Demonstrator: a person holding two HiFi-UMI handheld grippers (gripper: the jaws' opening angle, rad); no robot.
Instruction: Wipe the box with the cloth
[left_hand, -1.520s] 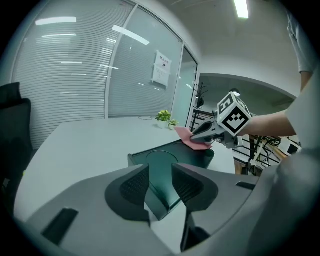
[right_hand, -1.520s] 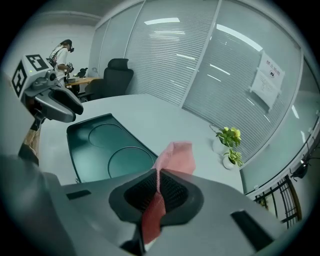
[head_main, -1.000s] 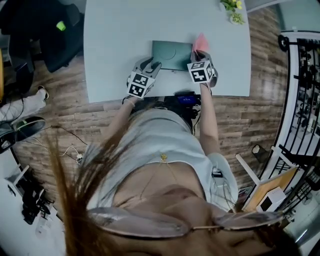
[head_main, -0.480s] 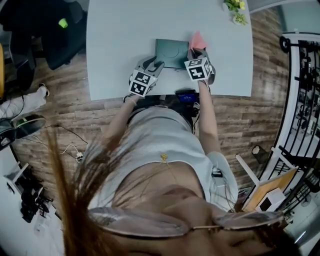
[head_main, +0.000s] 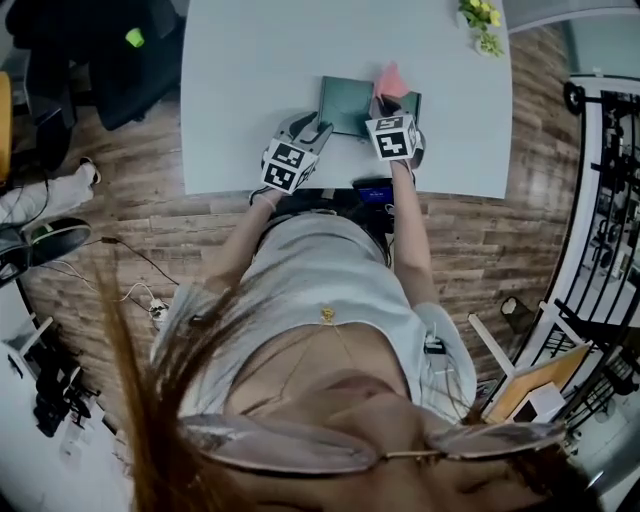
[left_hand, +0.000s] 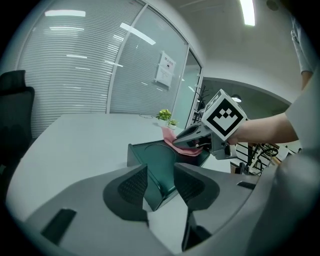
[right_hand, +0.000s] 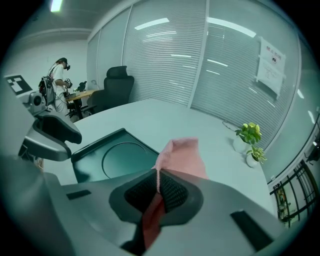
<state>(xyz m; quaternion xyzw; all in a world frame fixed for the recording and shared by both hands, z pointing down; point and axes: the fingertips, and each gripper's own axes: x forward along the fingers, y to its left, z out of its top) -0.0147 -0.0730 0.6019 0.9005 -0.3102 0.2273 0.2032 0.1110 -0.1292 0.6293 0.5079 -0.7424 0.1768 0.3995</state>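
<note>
A shallow dark green box (head_main: 348, 104) with a round mark in its floor lies on the pale table (head_main: 250, 60). My left gripper (head_main: 318, 131) straddles the box's near left corner, and in the left gripper view (left_hand: 160, 189) the corner wall (left_hand: 159, 192) fills the gap between the jaws. My right gripper (head_main: 386, 104) is shut on a pink cloth (head_main: 391, 80), which it holds over the right part of the box. In the right gripper view the cloth (right_hand: 182, 156) sticks out past the jaws (right_hand: 158, 192), above the box (right_hand: 117, 157).
Small potted plants (head_main: 480, 22) stand at the table's far right corner (right_hand: 250, 135). A black office chair (head_main: 110, 50) sits off the table's left side. The person's body is against the near table edge. A metal rack (head_main: 605, 200) stands to the right.
The right gripper and its pink cloth have moved left, from beside the box's right edge to over the box. The left gripper has stayed at the box's corner.
</note>
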